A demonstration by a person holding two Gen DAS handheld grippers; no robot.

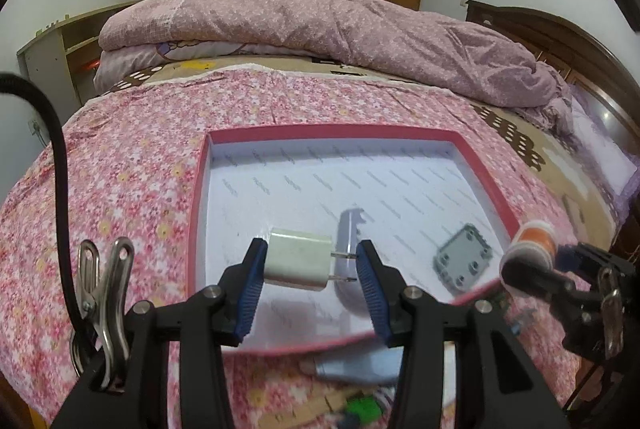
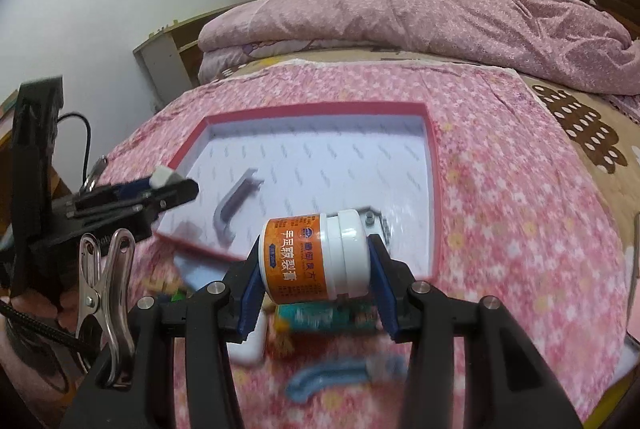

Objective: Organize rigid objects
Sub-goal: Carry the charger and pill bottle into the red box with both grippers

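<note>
A shallow red-rimmed box (image 1: 200, 189) with a white floor lies on the pink floral bedspread. My left gripper (image 1: 311, 265) is shut on a white plug charger (image 1: 298, 263), prongs pointing right, held over the box's near edge. My right gripper (image 2: 316, 259) is shut on an orange-and-white jar (image 2: 316, 255), held sideways above the box's near rim (image 2: 434, 189). A grey curved bracket (image 1: 348, 233) and a grey square plate (image 1: 464, 261) lie inside the box. The right gripper with the jar shows at the right of the left wrist view (image 1: 532, 249).
Loose items lie on the bedspread in front of the box: a blue curved piece (image 2: 332, 381), a green box (image 2: 324, 317), a white block (image 2: 250, 349), a light blue piece (image 1: 360, 367) and a green item (image 1: 362, 409). A folded quilt (image 1: 320, 25) lies behind.
</note>
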